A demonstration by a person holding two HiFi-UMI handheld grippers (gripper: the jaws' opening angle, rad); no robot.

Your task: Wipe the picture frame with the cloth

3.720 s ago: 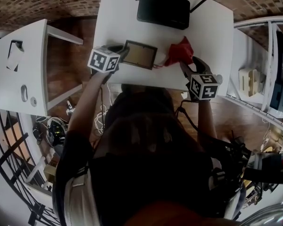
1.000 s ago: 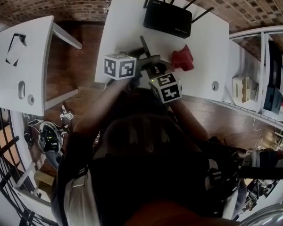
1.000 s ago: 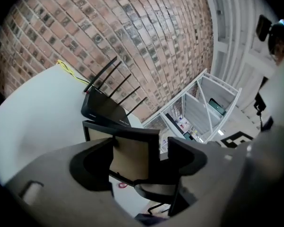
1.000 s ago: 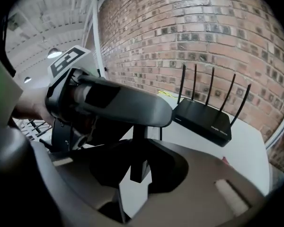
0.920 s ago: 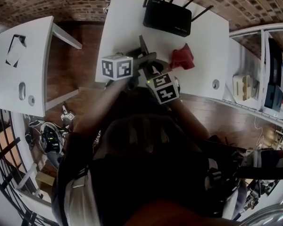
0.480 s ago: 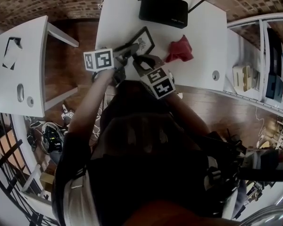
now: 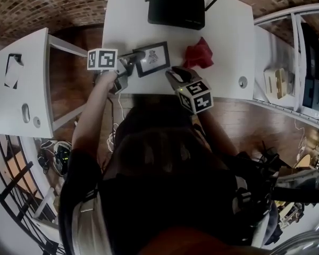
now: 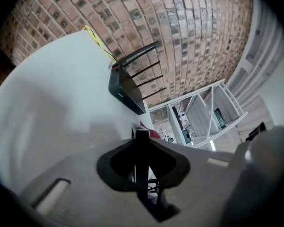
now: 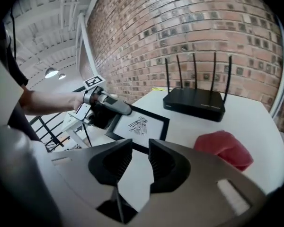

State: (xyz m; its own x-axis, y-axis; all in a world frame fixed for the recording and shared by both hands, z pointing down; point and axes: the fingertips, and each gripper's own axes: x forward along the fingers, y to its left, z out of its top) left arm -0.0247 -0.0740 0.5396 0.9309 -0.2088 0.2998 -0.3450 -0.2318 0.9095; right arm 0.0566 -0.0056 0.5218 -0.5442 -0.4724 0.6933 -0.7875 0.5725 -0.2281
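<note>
The black picture frame (image 7: 153, 58) lies face up on the white table (image 7: 223, 41), its bird drawing showing (image 9: 139, 126). My left gripper (image 7: 135, 56) grips its left edge. Its jaws have just been closing, and the thin black edge stands pinched between them (image 8: 142, 143). My right gripper (image 7: 173, 74) hovers near the table's front edge, just short of the frame. Its jaws (image 9: 140, 148) have just narrowed a little, with a gap and nothing between them. The red cloth (image 7: 198, 54) lies crumpled to the right of the frame (image 9: 225, 148), untouched.
A black router (image 7: 176, 8) with antennas stands at the back of the table (image 9: 195, 103). A second white table (image 7: 21, 89) is at the left, and white shelving (image 7: 303, 62) at the right. A brick wall runs behind the table.
The frame, held on edge between both grippers a second ago, now lies flat and face up. The right gripper has let go and drawn back toward the near edge. The left gripper sank with the frame.
</note>
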